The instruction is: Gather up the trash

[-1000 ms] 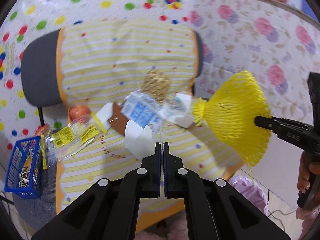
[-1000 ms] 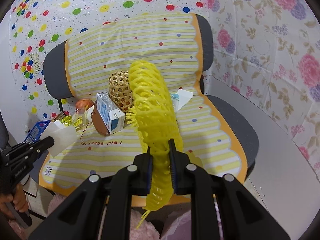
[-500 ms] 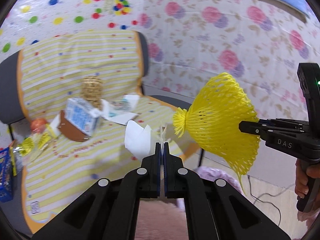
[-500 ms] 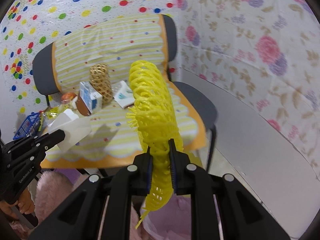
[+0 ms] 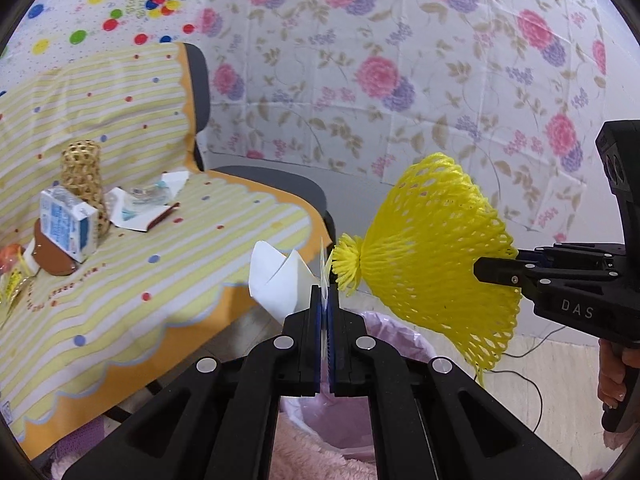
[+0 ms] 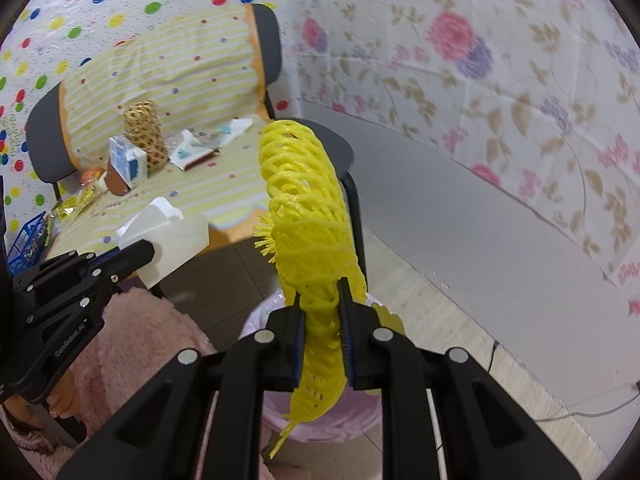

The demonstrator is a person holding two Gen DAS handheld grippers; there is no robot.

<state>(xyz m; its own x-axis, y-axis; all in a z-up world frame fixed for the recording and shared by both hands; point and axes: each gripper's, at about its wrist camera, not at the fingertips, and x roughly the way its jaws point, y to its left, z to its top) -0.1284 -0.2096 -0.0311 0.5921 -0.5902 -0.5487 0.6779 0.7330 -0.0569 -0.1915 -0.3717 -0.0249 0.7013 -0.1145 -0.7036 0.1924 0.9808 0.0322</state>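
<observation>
- Swung away from the cloth-draped chair (image 5: pixel 120 216) since a second ago; now over the pink-lined bin (image 6: pixel 360 424) on the floor, chair off to the left.
- Left gripper (image 5: pixel 324 300) clenched on a white paper scrap (image 5: pixel 276 280), tilted moderately downward.
- Right gripper (image 6: pixel 320 304) grasping the yellow foam net (image 6: pixel 308 216), pitched more steeply down, net hanging above the bin.
- Milk carton (image 5: pixel 68 224), wicker cup (image 5: pixel 82 172) and wrappers (image 5: pixel 148 204) left on the chair seat.
</observation>
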